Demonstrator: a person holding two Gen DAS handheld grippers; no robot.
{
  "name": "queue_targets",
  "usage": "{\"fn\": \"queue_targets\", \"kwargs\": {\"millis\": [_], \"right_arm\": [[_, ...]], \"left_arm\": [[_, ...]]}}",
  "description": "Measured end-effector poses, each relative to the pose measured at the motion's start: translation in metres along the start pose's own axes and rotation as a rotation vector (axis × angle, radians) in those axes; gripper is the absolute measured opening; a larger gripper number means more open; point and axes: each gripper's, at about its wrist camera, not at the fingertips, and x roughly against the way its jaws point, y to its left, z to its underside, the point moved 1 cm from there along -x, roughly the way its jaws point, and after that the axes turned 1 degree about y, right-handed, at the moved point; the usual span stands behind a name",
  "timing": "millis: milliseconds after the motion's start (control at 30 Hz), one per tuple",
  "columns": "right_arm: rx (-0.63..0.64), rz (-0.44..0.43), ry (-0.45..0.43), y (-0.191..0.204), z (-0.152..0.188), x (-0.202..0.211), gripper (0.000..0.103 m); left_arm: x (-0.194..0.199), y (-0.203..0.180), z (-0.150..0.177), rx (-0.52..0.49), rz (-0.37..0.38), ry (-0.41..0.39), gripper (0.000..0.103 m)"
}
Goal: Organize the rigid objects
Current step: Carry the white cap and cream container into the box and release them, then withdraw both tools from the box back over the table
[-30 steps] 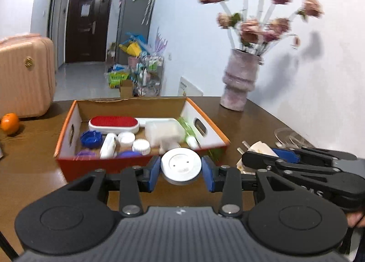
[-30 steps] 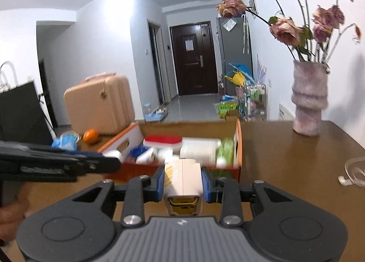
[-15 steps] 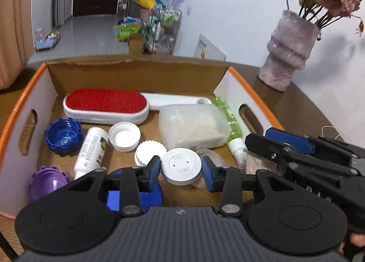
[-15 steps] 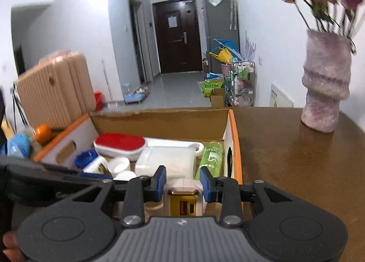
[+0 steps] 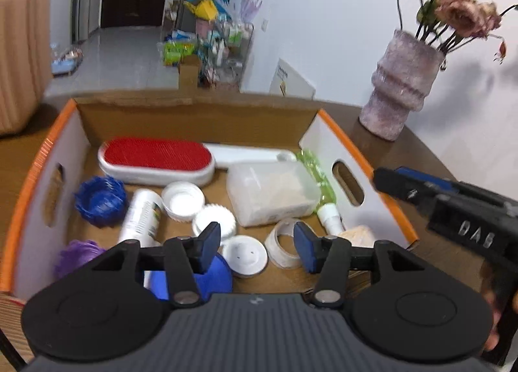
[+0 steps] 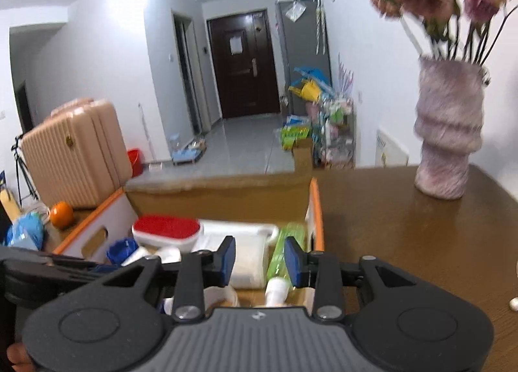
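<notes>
An orange-edged cardboard box [image 5: 362, 158] on the brown table holds a red-topped brush [image 5: 155, 155], a clear plastic container [image 5: 272, 187], a green bottle [image 5: 320, 184], white caps, a blue lid and a white bottle. My left gripper [image 5: 257, 242] is open above the box's near end; the round white disc [image 5: 245, 255] lies on the box floor just below it, beside a tape ring [image 5: 285, 247]. My right gripper [image 6: 257, 258] is open and empty over the box's right end, above the green bottle [image 6: 285, 255]. The charger block is not clearly visible.
A pink vase with dried flowers [image 6: 448, 142] stands on the table to the right of the box. An orange [image 6: 61, 214] and a blue bag [image 6: 24, 234] lie at the left. A peach suitcase [image 6: 74, 158] stands beyond the table.
Both grippers moved over the box and opened. The white disc left my left gripper and lies in the box. The white charger block left my right gripper.
</notes>
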Motion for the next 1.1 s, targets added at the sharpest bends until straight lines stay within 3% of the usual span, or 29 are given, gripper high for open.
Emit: {"fn": "queue_targets", "kwargs": {"millis": [200,300,333,367,433,500,567,600,633,667,833,1100], "right_arm": [[0.032,0.004,-0.051,0.009,-0.016,0.051,0.033],[0.054,0.004,-0.067,0.02,-0.017,0.079,0.033],[0.067,0.001,-0.072,0.025,-0.015,0.09,0.035],[0.085,0.001,-0.071,0.03,-0.012,0.098,0.045],[0.125,0.008,-0.054,0.042,-0.001,0.112,0.06],[0.133,0.009,-0.059,0.05,0.015,0.125,0.062],[0.123,-0.005,-0.066,0.057,0.034,0.136,0.068],[0.109,-0.014,-0.088,0.06,0.044,0.142,0.073],[0.096,-0.02,-0.118,0.062,0.053,0.148,0.086],[0.085,-0.013,-0.152,0.065,0.063,0.155,0.093],[0.086,0.019,-0.206,0.082,0.1,0.185,0.093],[0.089,0.041,-0.249,0.102,0.133,0.237,0.095]], "left_arm": [[0.057,-0.002,-0.001,-0.04,-0.055,-0.093,0.055],[0.088,-0.002,0.007,-0.064,-0.105,-0.141,0.066],[0.102,-0.003,0.011,-0.067,-0.121,-0.162,0.076],[0.114,-0.002,0.015,-0.071,-0.136,-0.185,0.084],[0.139,-0.003,0.027,-0.087,-0.201,-0.266,0.087],[0.163,-0.003,0.045,-0.101,-0.293,-0.359,0.089],[0.181,0.0,0.066,-0.096,-0.334,-0.394,0.094],[0.187,0.002,0.075,-0.089,-0.336,-0.403,0.096],[0.193,0.003,0.086,-0.08,-0.337,-0.417,0.098],[0.2,0.004,0.098,-0.074,-0.339,-0.438,0.099],[0.228,0.004,0.148,-0.083,-0.332,-0.492,0.1],[0.277,-0.006,0.202,-0.098,-0.32,-0.559,0.102]]}}
